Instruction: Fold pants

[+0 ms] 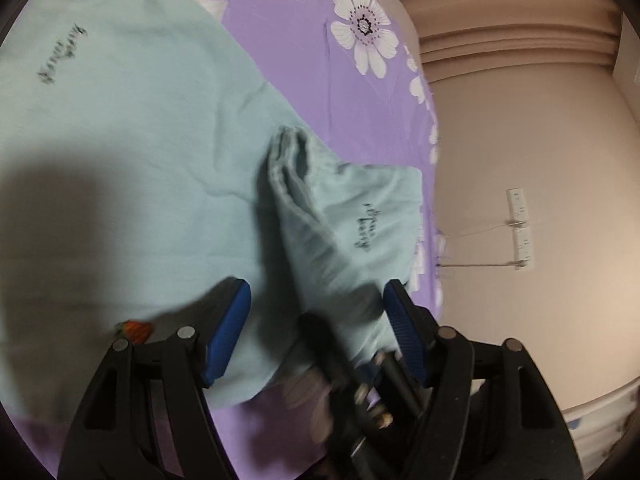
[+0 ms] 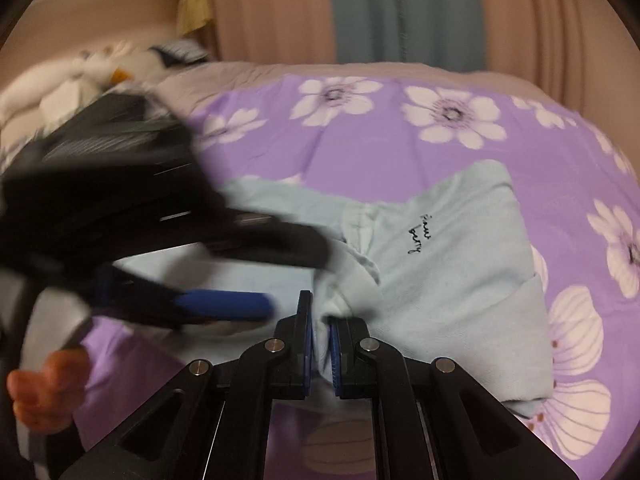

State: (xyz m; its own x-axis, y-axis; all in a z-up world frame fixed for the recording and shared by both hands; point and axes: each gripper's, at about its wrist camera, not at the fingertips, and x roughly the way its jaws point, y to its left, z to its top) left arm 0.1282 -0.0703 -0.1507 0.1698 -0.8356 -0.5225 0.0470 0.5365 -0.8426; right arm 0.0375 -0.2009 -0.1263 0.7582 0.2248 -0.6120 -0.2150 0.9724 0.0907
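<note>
The right gripper (image 2: pixel 320 344) has its jaws squeezed tight on a bunched edge of the soft, pale blue-green cloth pants (image 2: pixel 448 276). The left gripper (image 1: pixel 316 320) has its jaws spread wide apart, with a fold of the pants lying between them, not pinched.

The pants look light and floppy. They bend and crumple with ease, so I think they will sag wherever nothing holds them. An edge or a corner looks like the best place to grab, with one gripper at each end so the cloth stays flat.

Just past the jaws the pants spread out on the purple bed cover with white flowers (image 2: pixel 360 140). Further off, to the left of the right jaws, sits a white stuffed toy with an orange beak (image 2: pixel 92 76). Farthest away hang pink and grey-blue curtains (image 2: pixel 400 12).

I count one pair of pants, two grippers, one toy and two small dark writing marks (image 1: pixel 60 56) on the pants.
</note>
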